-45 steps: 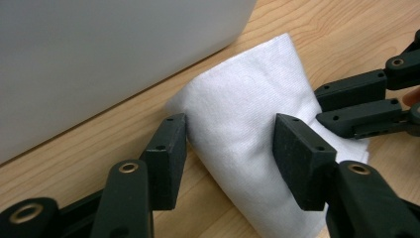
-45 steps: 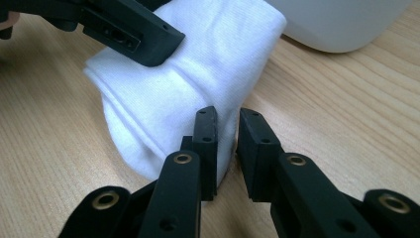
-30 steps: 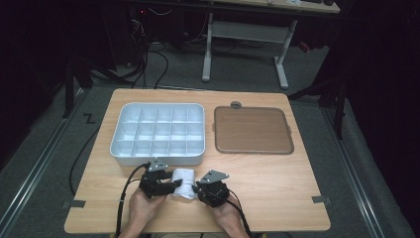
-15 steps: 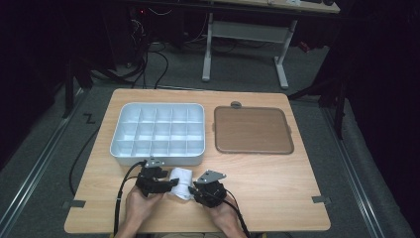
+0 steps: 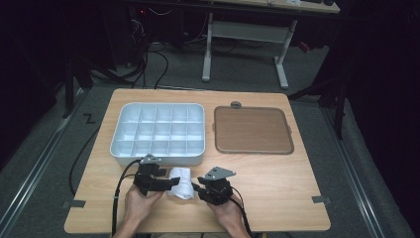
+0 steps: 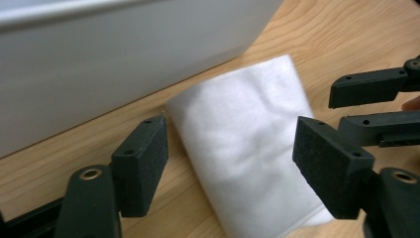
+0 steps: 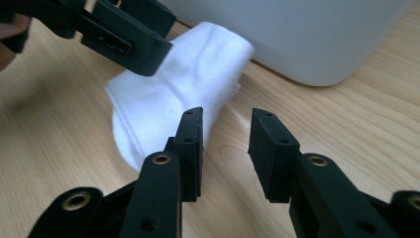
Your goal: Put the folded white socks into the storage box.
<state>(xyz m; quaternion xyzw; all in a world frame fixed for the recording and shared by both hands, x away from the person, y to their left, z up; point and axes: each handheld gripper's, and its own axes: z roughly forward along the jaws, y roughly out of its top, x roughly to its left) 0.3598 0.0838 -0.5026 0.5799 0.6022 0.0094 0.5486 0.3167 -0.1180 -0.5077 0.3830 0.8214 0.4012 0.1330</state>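
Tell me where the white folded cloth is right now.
In the high view the white folded cloth lies on the wooden table near its front edge, between the left gripper and the right gripper, just in front of the compartment tray.

One wooden table (image 5: pixel 277 198) is carrying everything being counted. One white folded cloth (image 5: pixel 181 182) is lying near its front edge. One white divided tray (image 5: pixel 157 133) is sitting toward the table's back left corner, showing twenty compartments (five across, four deep). One brown flat tray (image 5: pixel 252 130) is sitting toward the back right corner, with one small round grey knob (image 5: pixel 236 104) lying at that tray's back edge. Two grippers are showing, the left gripper (image 5: pixel 171 182) and the right gripper (image 5: pixel 195 187), each showing two black jaws.
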